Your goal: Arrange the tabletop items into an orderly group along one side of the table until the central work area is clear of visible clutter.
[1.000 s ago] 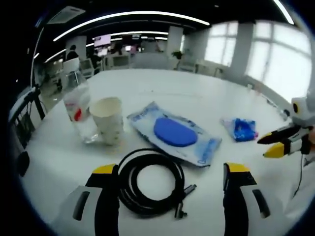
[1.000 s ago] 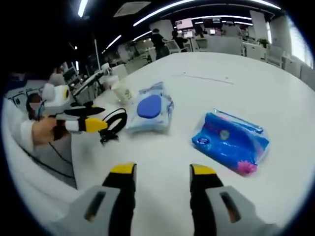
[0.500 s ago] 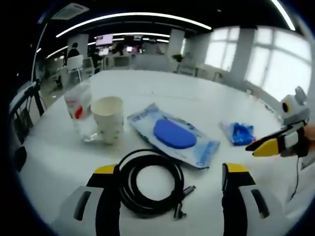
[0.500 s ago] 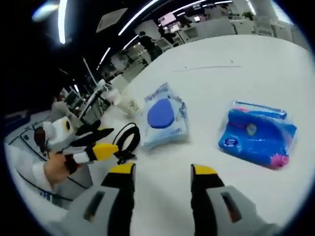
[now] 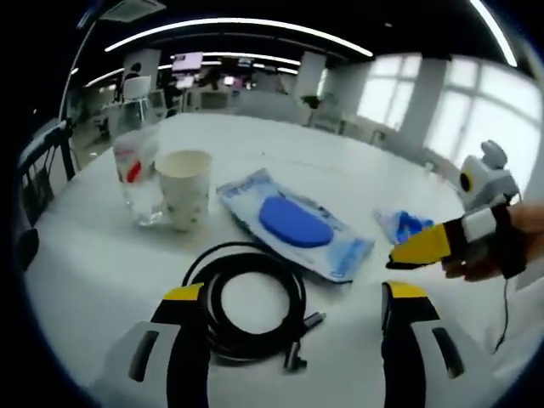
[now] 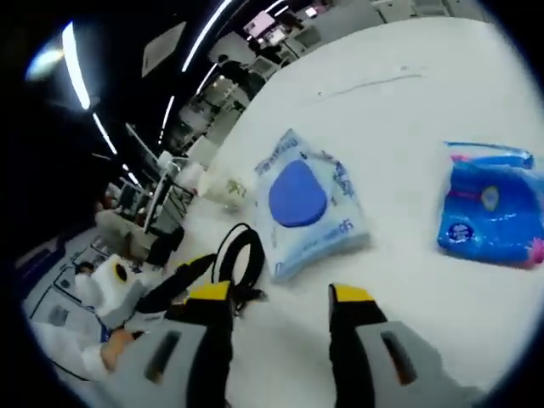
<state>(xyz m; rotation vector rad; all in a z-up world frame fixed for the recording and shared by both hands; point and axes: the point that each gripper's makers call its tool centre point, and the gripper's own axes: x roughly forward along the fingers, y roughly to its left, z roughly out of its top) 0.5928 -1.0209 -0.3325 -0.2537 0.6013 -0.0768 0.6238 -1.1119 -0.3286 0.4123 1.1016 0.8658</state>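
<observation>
Five items lie on the table (image 5: 280, 153): one bottle (image 5: 136, 153), one cup (image 5: 185, 189) beside it, one wipes pack (image 5: 293, 223), one blue packet (image 6: 493, 217), one coiled cable (image 5: 251, 297). Left gripper (image 5: 293, 297) jaws stand apart over the cable; right gripper (image 6: 280, 297) jaws apart, empty, near the wipes pack.

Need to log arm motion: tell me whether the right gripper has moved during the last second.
Yes. In the left gripper view, the right gripper has come closer to the wet-wipes pack, now covering part of the blue tissue pack.
</observation>
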